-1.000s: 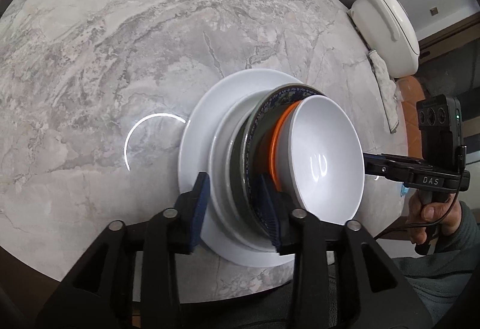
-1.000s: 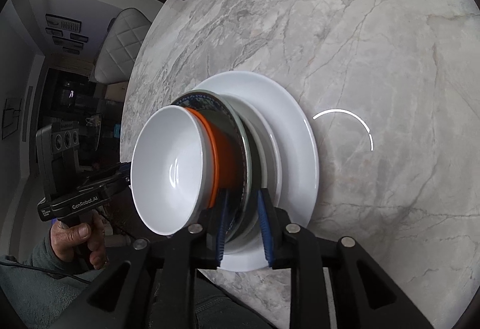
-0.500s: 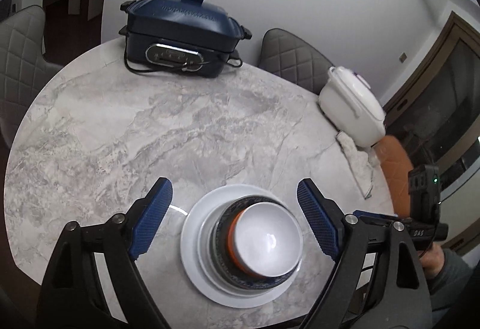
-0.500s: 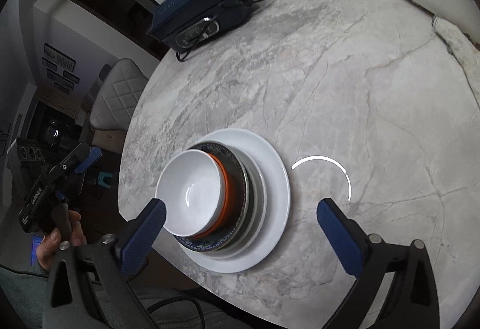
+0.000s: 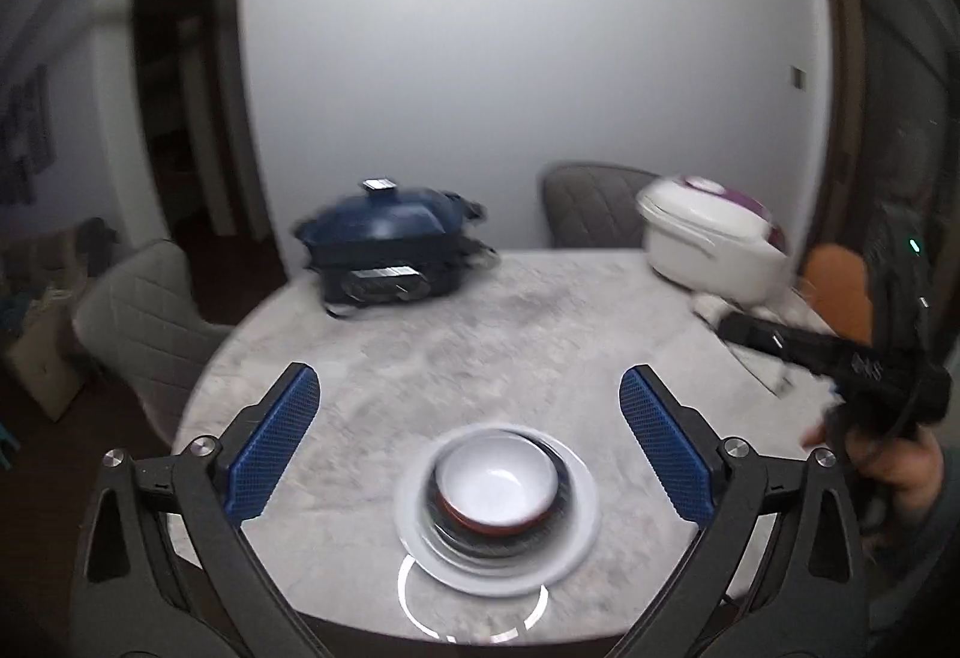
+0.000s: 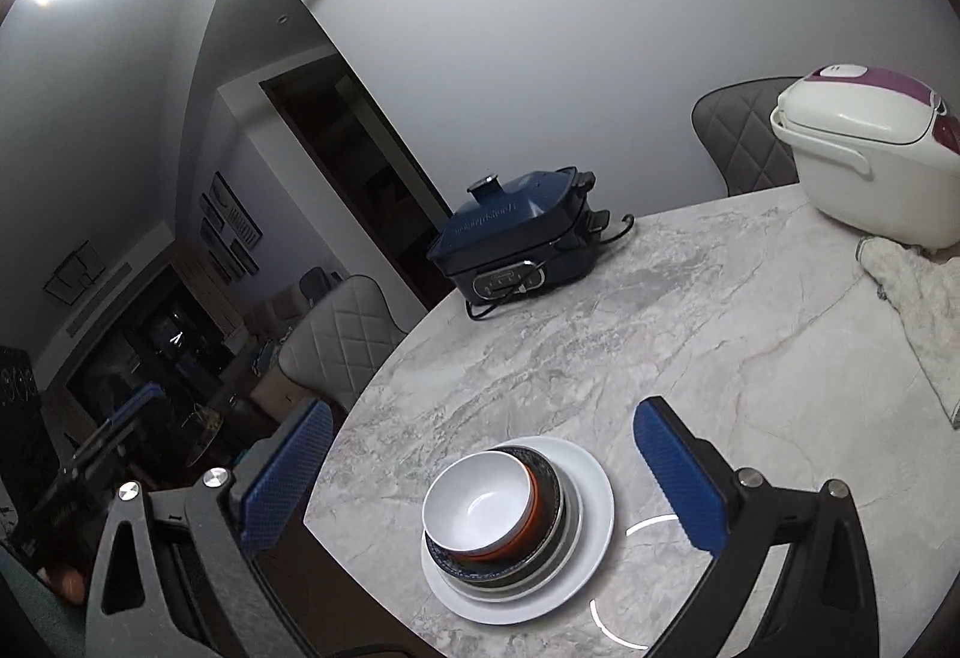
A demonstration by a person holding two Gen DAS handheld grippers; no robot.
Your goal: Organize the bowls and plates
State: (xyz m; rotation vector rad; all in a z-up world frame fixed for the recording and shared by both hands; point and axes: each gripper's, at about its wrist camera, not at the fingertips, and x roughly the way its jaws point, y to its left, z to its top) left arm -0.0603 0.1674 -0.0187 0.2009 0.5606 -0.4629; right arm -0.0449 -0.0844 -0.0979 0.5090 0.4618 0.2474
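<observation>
Grippers first: the left gripper [image 5: 469, 442] is spread wide with its jaws opening the last bit, nothing between the blue pads; the right gripper [image 6: 480, 478] stands fully spread and equally empty. Both hang above the near edge of the round marble table [image 6: 690, 310], clear of the crockery. Below them sits the stack: a white bowl [image 6: 477, 502] nested in an orange-rimmed bowl [image 6: 536, 502], on dark patterned plates [image 6: 555, 484], all on a large white plate [image 6: 591, 484]. The left view is blurred, so fine detail of the stack is best read from the right view.

Farther off, a blue electric cooker [image 6: 516, 238] stands at the far left of the table, a white rice cooker [image 6: 870, 159] and a crumpled cloth [image 6: 918, 310] at the far right.

Judged from this, the stacking step looks finished, largest at the bottom, smallest on top. No loose dish shows on the table, so the next move probably calls only for pulling away without brushing the pile.
</observation>
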